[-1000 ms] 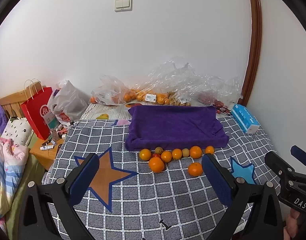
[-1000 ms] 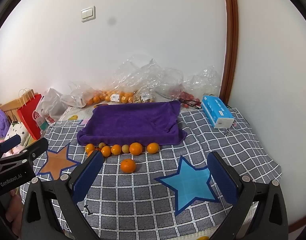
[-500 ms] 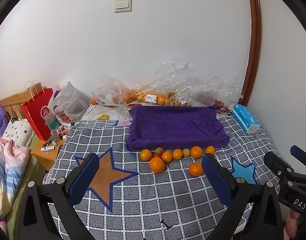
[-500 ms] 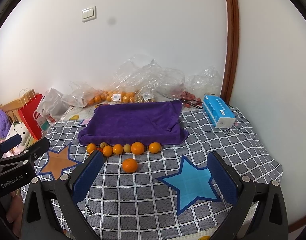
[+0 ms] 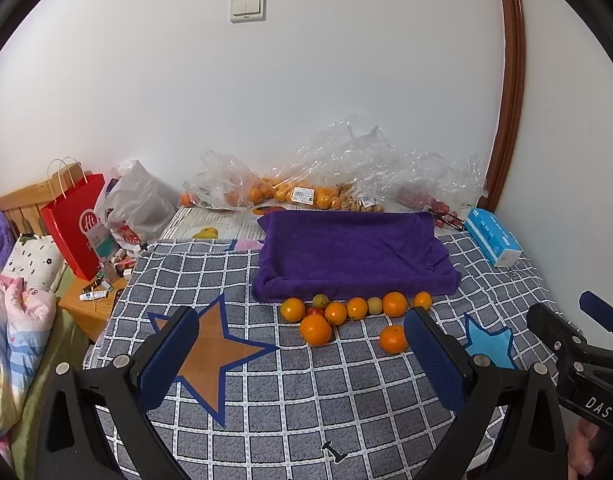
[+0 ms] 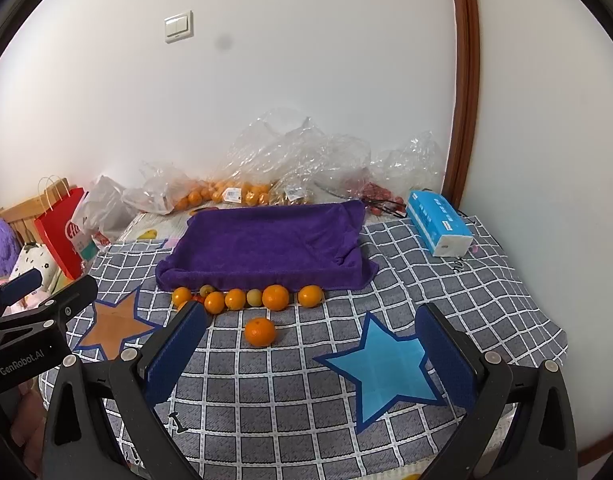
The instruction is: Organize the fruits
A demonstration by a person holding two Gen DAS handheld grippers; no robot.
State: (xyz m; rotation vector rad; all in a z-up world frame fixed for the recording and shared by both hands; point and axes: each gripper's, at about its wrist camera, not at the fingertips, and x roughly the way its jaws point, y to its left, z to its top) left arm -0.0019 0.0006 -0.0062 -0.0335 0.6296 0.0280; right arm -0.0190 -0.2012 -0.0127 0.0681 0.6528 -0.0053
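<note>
Both grippers, my left (image 5: 300, 356) and right (image 6: 312, 346), hang wide open and empty over the near checked cloth (image 6: 290, 396), while the fruits (image 6: 246, 298) sit in a row touching the near edge of the purple towel (image 6: 266, 242), one orange (image 6: 260, 331) lying apart, nearer me.

I see a bed with a checked star blanket (image 5: 290, 400), and on it lie a purple towel (image 5: 352, 254), a row of little oranges (image 5: 356, 307), two oranges (image 6: 260, 332) in front, and a blue tissue pack (image 6: 438, 222).
</note>
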